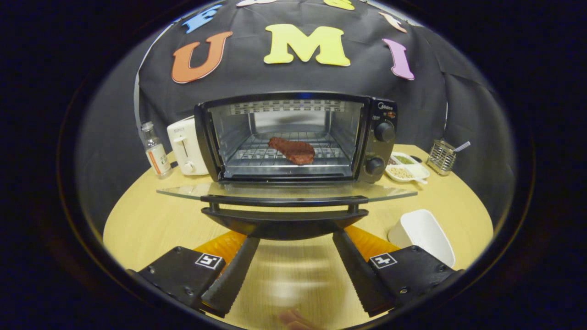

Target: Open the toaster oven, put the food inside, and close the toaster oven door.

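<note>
The black two-finger gripper (296, 240) is spread wide, holding nothing, its fingertips just under the near edge of the lowered glass door (284, 192) of the black toaster oven (293, 137). The reddish-brown steak-shaped food piece (293, 150) lies on the wire rack inside. On the round pale wooden table (146, 220), a white rectangular dish (424, 233) sits near right.

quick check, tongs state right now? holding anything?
Tongs: open, holding nothing; the fingers spread apart just below the lowered oven door and its handle. The meat lies on the rack inside.
</note>
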`<action>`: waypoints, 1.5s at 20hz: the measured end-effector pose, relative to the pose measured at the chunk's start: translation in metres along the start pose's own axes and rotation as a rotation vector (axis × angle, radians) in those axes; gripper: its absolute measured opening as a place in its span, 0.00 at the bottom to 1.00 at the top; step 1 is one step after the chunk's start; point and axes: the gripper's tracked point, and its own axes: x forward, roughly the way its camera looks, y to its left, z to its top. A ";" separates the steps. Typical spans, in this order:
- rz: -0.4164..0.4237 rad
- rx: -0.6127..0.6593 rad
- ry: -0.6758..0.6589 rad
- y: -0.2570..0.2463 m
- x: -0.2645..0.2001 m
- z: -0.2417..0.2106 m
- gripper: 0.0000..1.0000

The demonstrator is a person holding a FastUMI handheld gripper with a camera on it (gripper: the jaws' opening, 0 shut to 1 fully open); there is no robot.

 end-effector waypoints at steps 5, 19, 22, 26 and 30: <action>-0.028 -0.006 -0.034 -0.011 0.004 0.028 1.00; -0.042 -0.043 -0.176 -0.006 -0.002 0.125 1.00; -0.019 -0.042 -0.263 -0.004 -0.050 0.156 1.00; 0.009 -0.041 -0.359 -0.002 -0.129 0.181 1.00; 0.010 -0.068 -0.463 -0.005 -0.214 0.199 1.00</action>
